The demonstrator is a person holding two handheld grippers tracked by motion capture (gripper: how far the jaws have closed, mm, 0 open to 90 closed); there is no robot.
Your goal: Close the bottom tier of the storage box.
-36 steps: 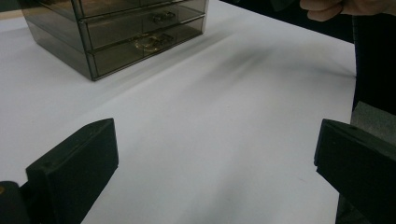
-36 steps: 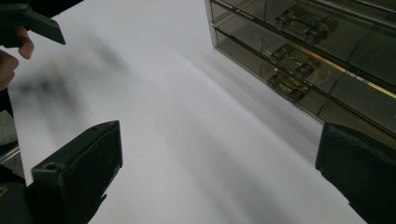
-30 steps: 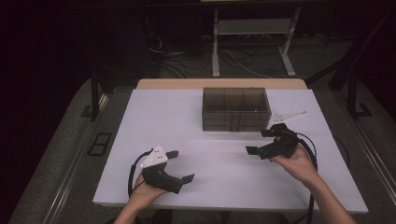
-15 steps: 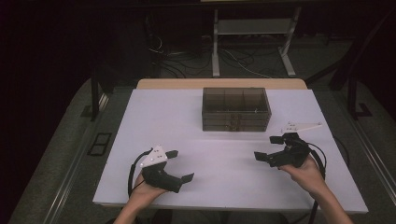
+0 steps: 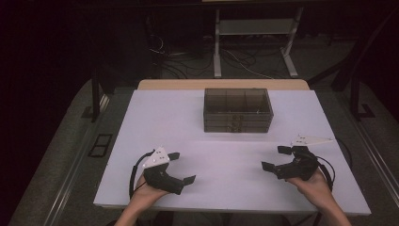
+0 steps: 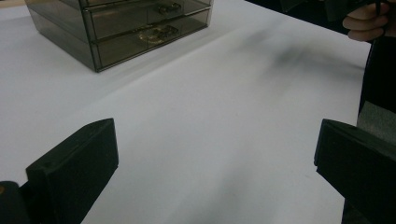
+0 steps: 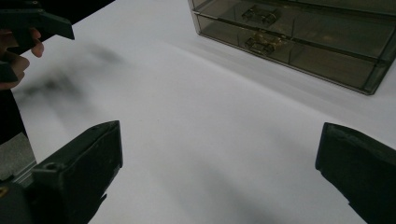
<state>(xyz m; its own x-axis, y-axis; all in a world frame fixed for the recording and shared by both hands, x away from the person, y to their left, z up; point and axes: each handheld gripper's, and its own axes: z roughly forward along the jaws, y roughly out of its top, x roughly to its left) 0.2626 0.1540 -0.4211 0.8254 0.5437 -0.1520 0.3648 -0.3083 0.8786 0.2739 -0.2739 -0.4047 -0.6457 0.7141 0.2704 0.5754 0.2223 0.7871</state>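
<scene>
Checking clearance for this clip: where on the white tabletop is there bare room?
Bare: the wide strip between the drawer box and both tools, and the patches beside the box. The left tool and right tool, both open, crowd only the near corners of the tabletop.

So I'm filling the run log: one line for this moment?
left gripper: open, empty, over table | right gripper: open, empty | drawer box: drawers shut, untouched
</scene>
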